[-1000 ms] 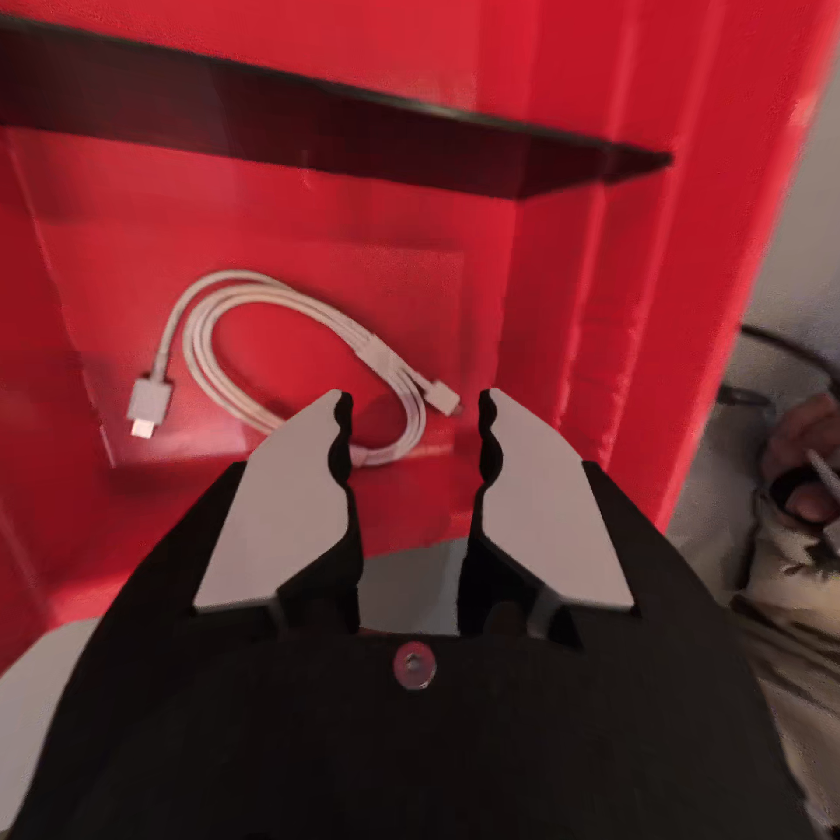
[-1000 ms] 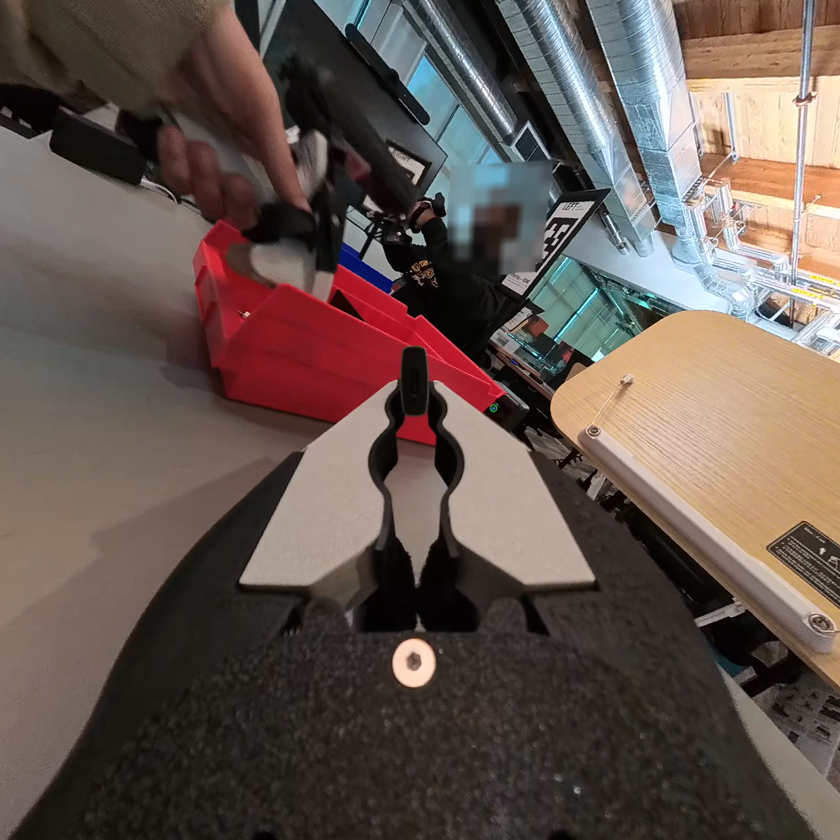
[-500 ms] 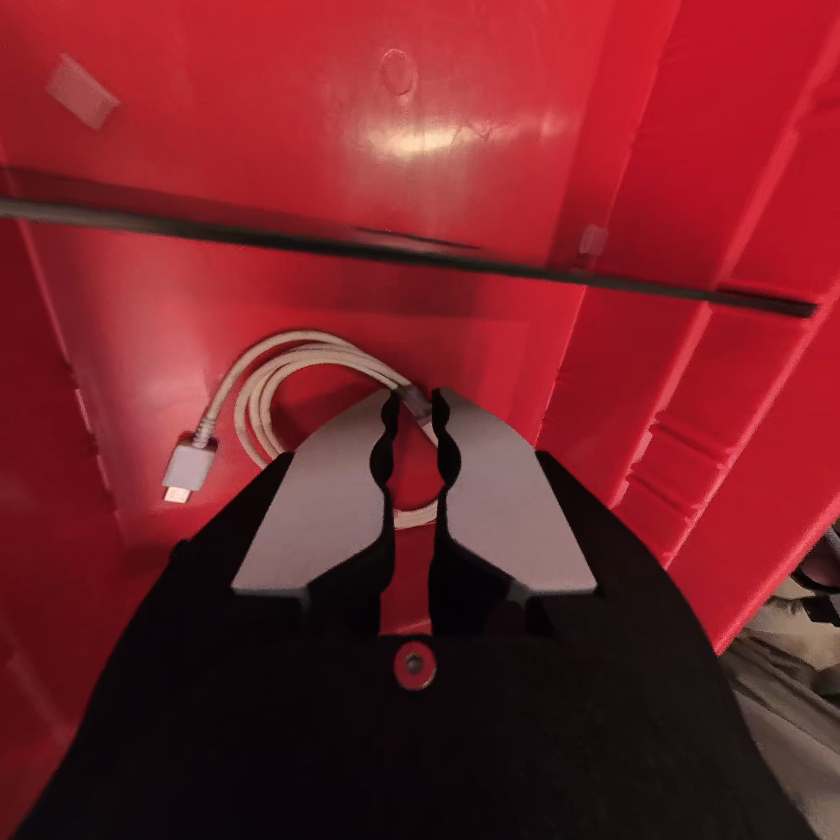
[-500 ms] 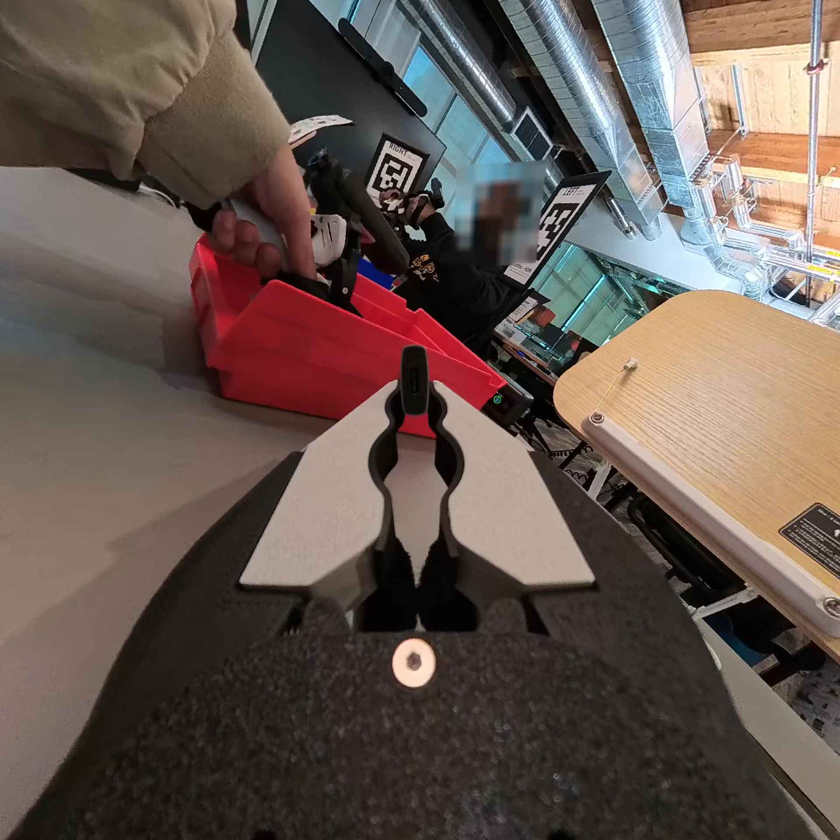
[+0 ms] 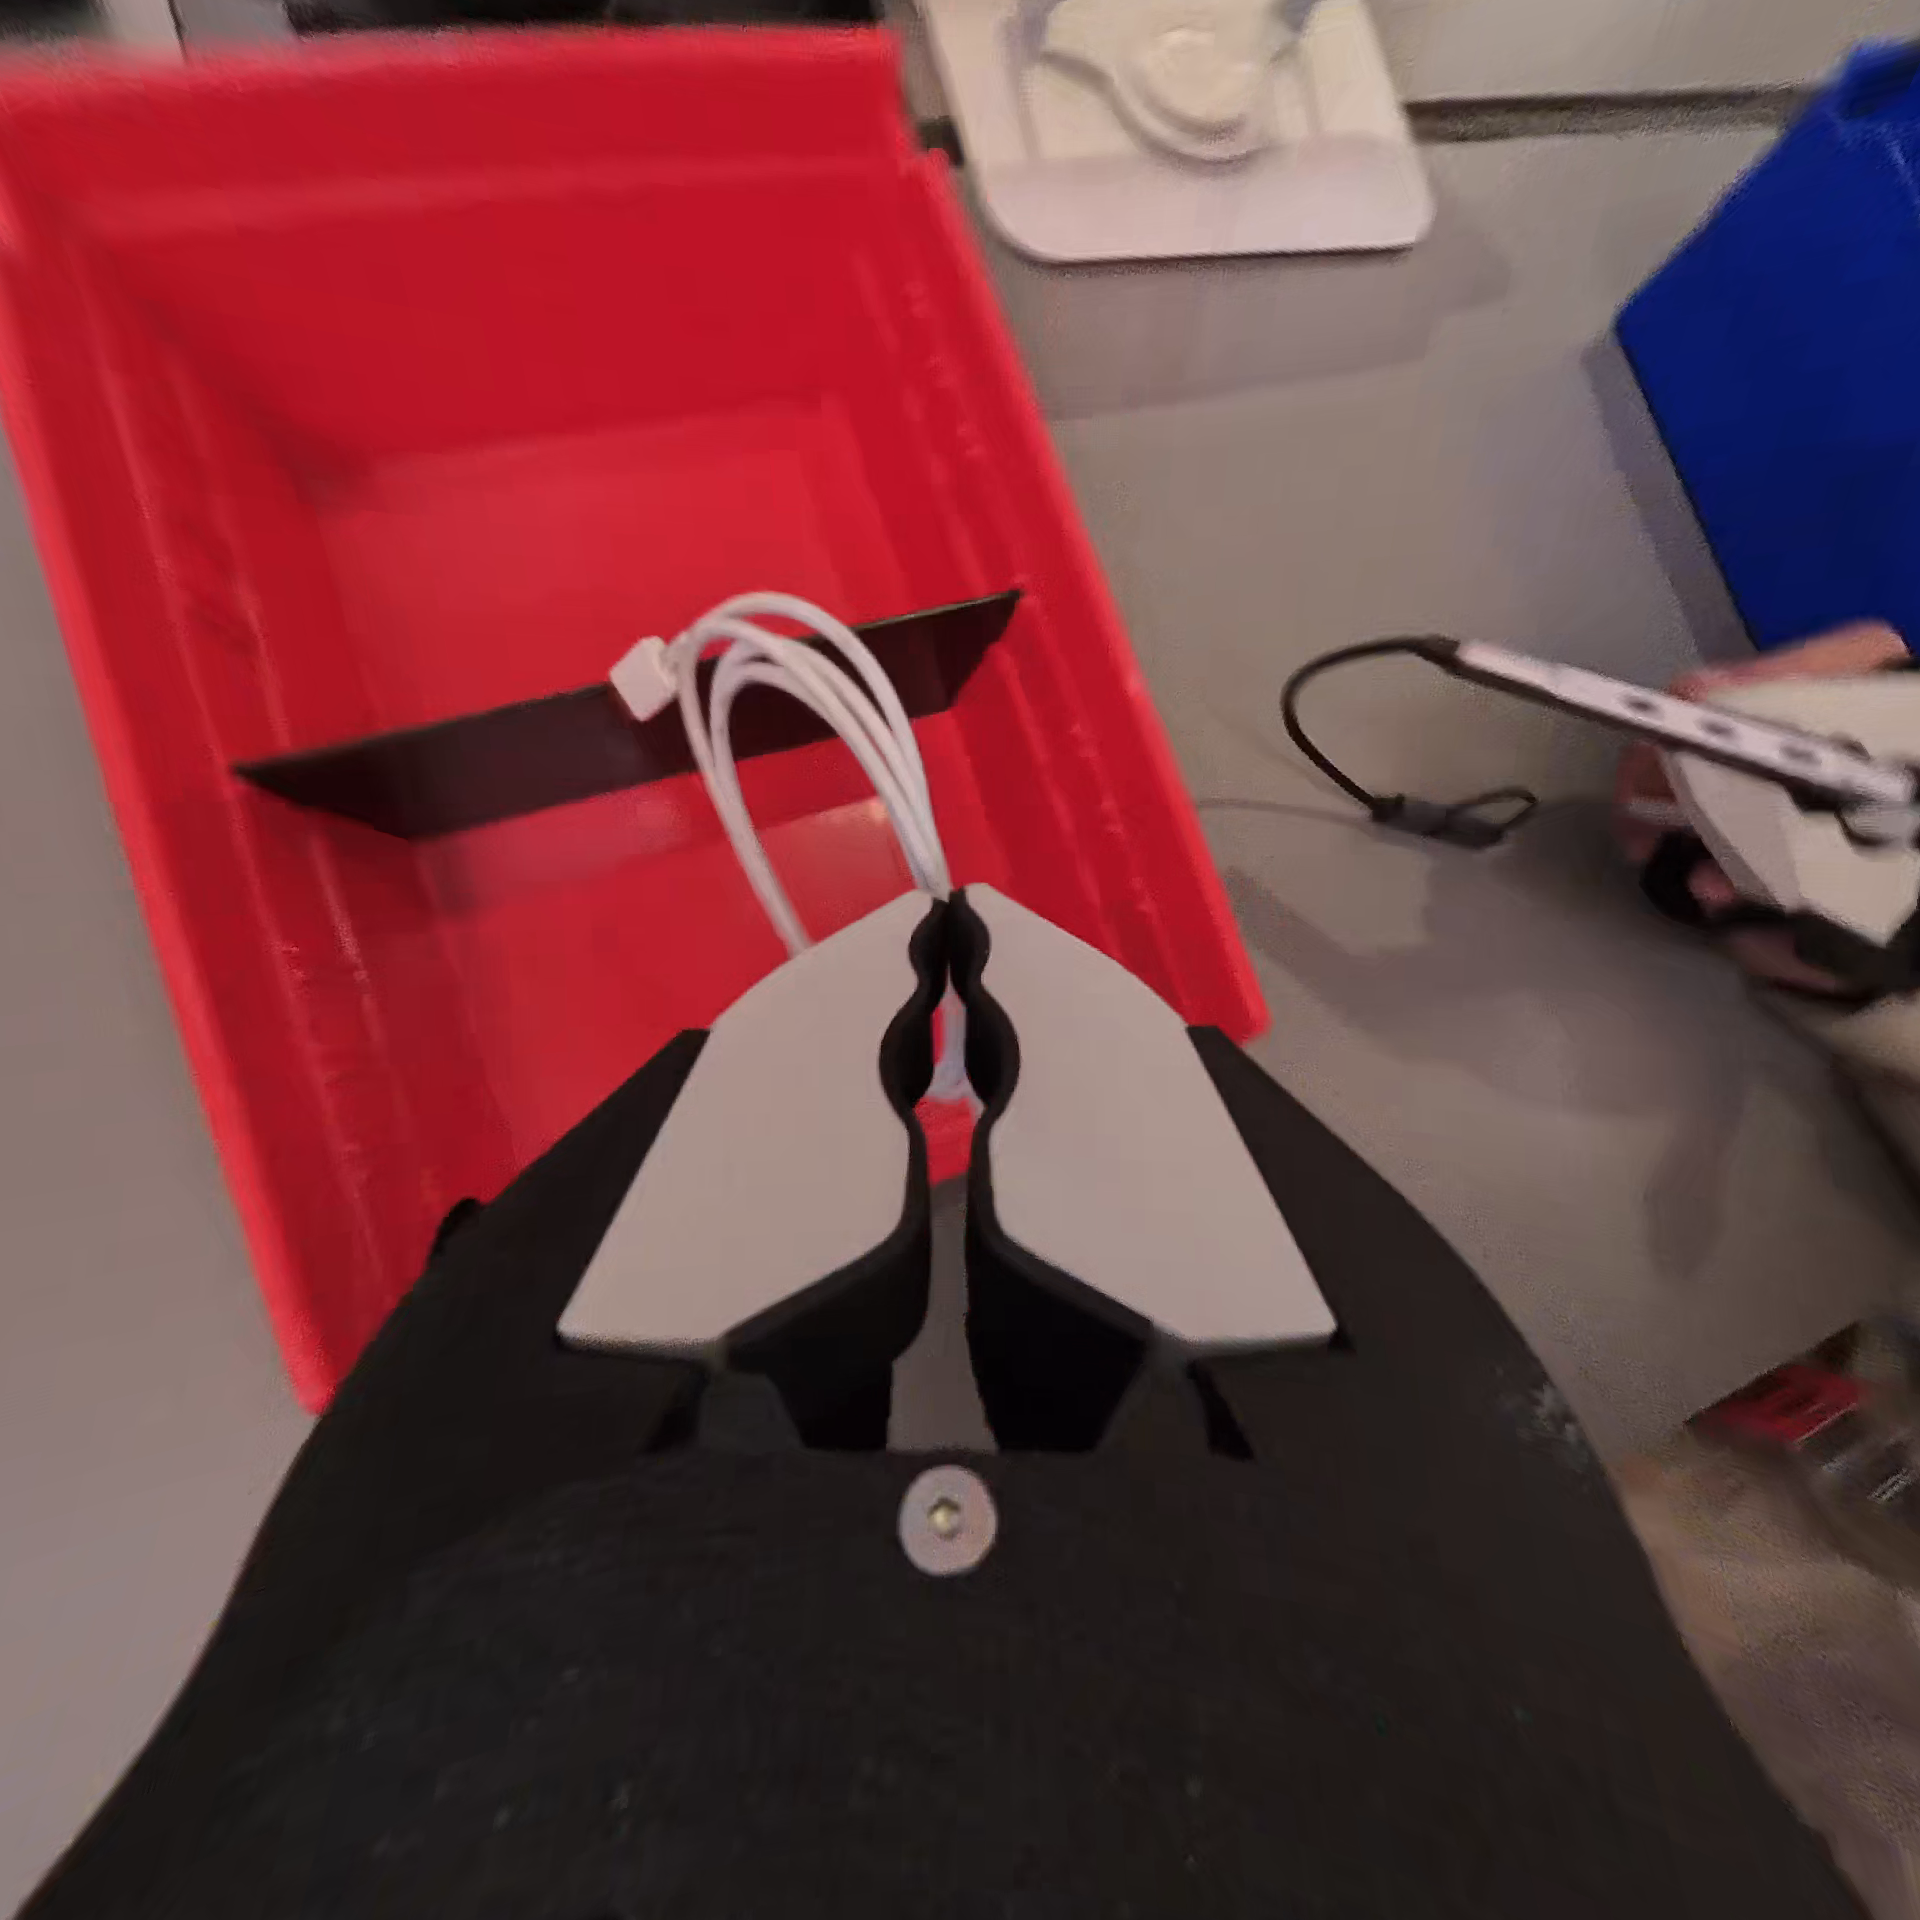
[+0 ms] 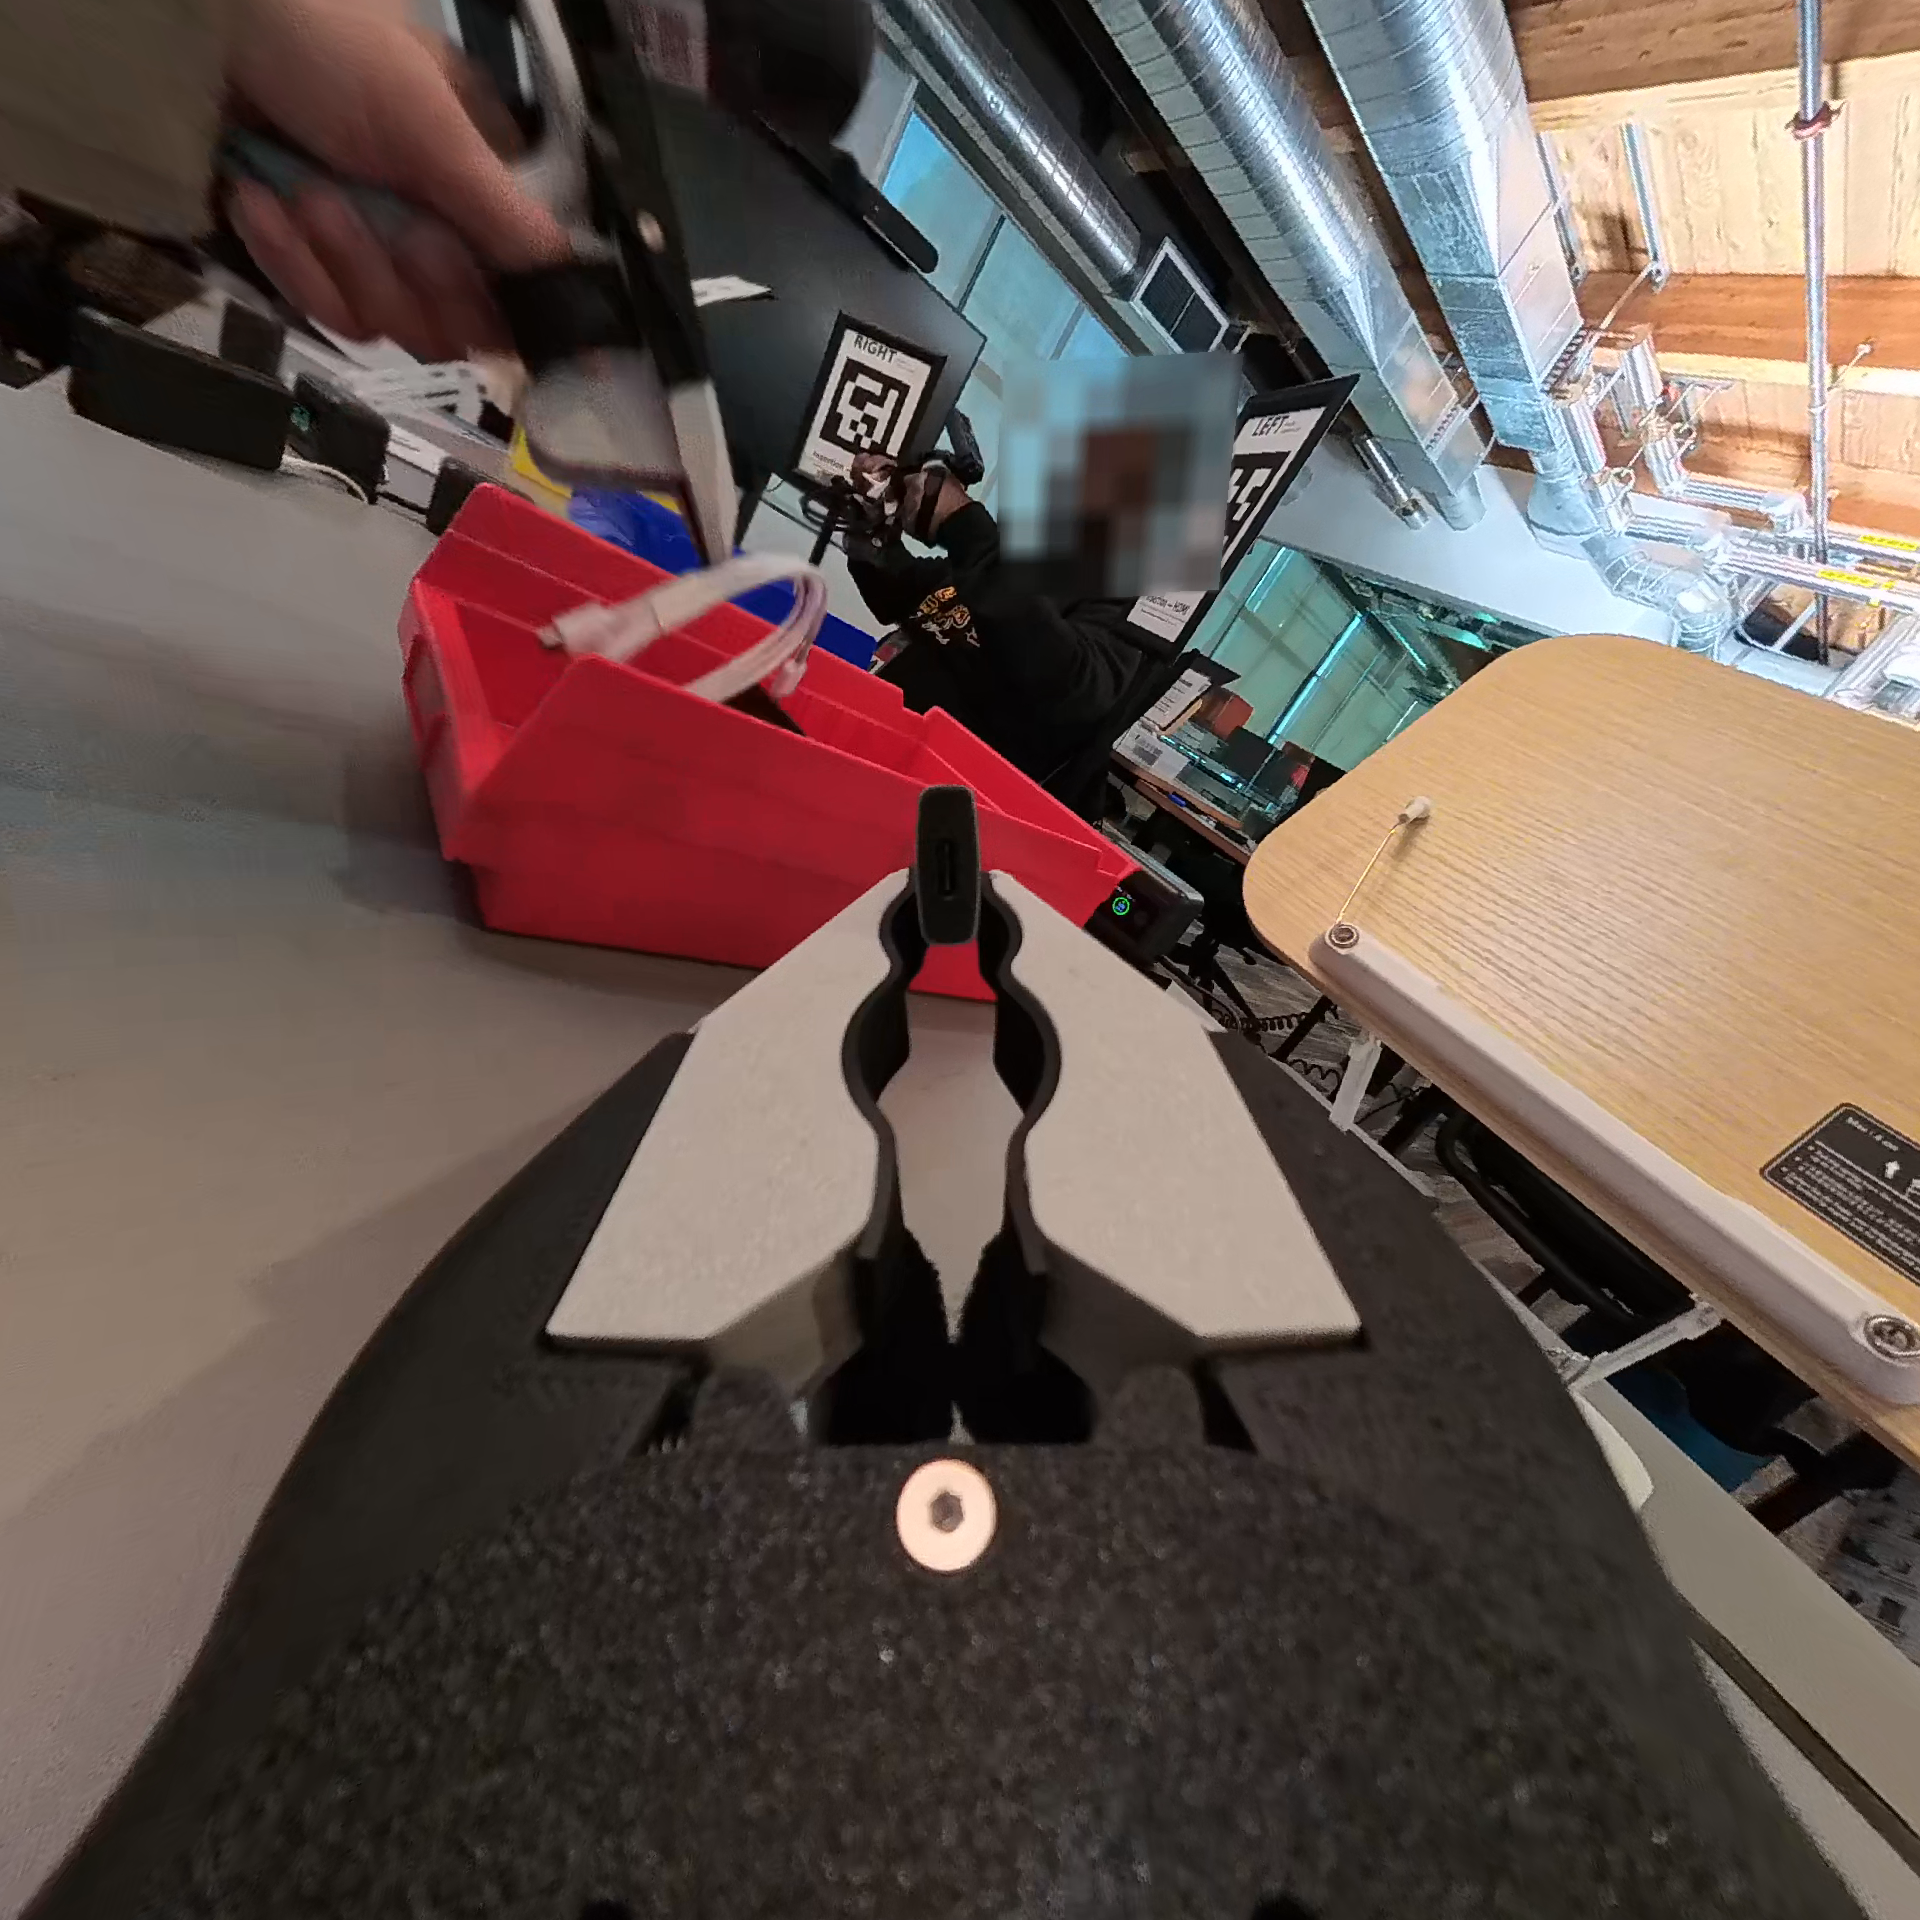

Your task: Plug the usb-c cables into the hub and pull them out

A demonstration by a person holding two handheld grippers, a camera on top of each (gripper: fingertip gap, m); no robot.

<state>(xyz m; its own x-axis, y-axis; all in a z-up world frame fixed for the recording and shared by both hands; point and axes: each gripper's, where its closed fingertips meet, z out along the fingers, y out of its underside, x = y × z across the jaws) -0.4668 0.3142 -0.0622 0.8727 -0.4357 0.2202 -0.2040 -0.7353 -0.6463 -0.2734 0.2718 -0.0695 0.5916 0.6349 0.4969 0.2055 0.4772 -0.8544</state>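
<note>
My left gripper (image 5: 951, 902) is shut on a coiled white usb-c cable (image 5: 821, 727) and holds it above the red bin (image 5: 436, 436). The loops hang forward, with one white connector (image 5: 644, 677) at the far end. The right wrist view shows the same cable (image 6: 717, 623) dangling from the left gripper (image 6: 686, 468) over the bin (image 6: 727, 821). My right gripper (image 6: 948, 896) is shut on the slim dark hub (image 6: 945, 868), whose end port faces up. In the left wrist view the hub (image 5: 1621, 707) is held over the grey table, trailing a short black lead (image 5: 1340, 748).
A black divider (image 5: 499, 758) crosses the red bin. A blue bin (image 5: 1818, 364) stands at the right and a white tray (image 5: 1195, 145) behind. A wooden tabletop (image 6: 1610, 935) is at the right. A person sits beyond the bin.
My left gripper closed on the white cable lying in the bin and lifted it out above the bin. My right gripper kept hold of the hub and barely moved.
</note>
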